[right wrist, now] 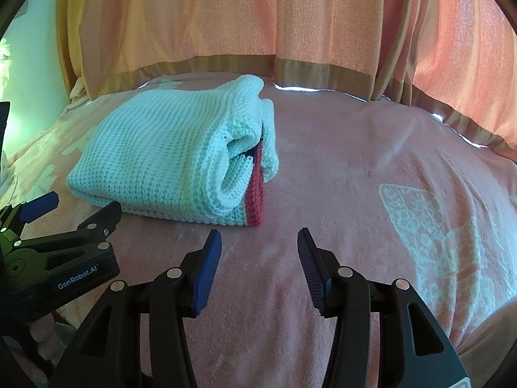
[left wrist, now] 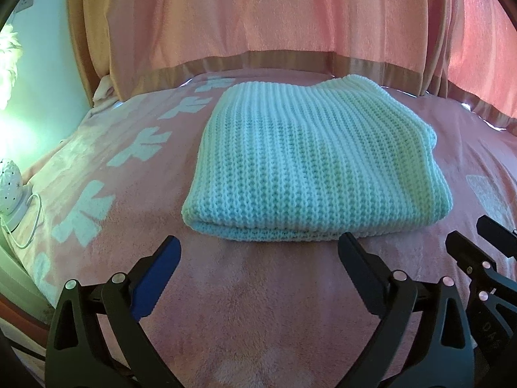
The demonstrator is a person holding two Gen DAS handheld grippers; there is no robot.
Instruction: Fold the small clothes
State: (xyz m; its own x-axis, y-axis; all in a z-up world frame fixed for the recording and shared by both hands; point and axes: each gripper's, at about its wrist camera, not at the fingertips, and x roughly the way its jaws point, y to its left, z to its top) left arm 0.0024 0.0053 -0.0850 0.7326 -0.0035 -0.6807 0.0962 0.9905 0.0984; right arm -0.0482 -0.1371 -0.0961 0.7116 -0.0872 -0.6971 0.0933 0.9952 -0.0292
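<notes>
Knitwear first: through your left wrist camera you see a pale mint ribbed knit sweater, folded into a thick rectangle, lying flat on the pink fleece blanket with white patterns that covers the bed. Your left gripper stands just before the near folded edge of the sweater, its jaws spread wide, and nothing is between them; the pads do not touch the knit. At the right edge you see the black fingers of your right gripper. Peach curtains with a brown border hang behind the bed, and a small white lamp with a cable sits at the far left.

Through your right wrist camera the same sweater lies to the left of centre, and a dark red knit layer shows at its open right side. Your right gripper is about half open above bare blanket, near the sweater's corner, and it holds nothing. Your left gripper appears at the left, close to the sweater's near edge.
</notes>
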